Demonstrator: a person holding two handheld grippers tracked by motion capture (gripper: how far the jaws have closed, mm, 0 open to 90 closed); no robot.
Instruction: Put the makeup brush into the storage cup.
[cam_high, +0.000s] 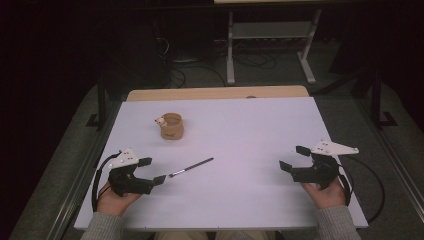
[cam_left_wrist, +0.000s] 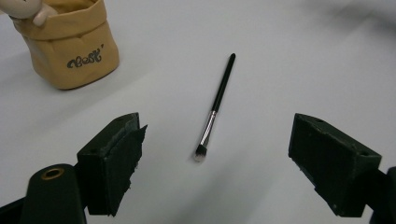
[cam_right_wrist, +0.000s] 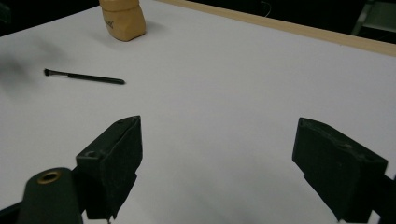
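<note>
- On the white tabletop (cam_high: 250, 150): a thin black brush (cam_high: 191, 167), lying flat, nearer than the tan pot (cam_high: 171, 126), well apart from it.
- Just left of the brush's bristle end: left tongs (cam_high: 152, 171), gaping wide, holding nothing.
- Far right of the brush: right tongs (cam_high: 294, 158), spread wide, empty.

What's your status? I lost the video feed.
Left gripper open, empty, near brush tip. Right gripper open, empty. Brush flat on table; tan pot beyond. Nothing in the way.

Open white table (cam_high: 250, 130) from 12 to 3 o'clock; only a brush (cam_high: 191, 167) near centre-left and tan pouch (cam_high: 172, 126) at 11 o'clock obstructing.
</note>
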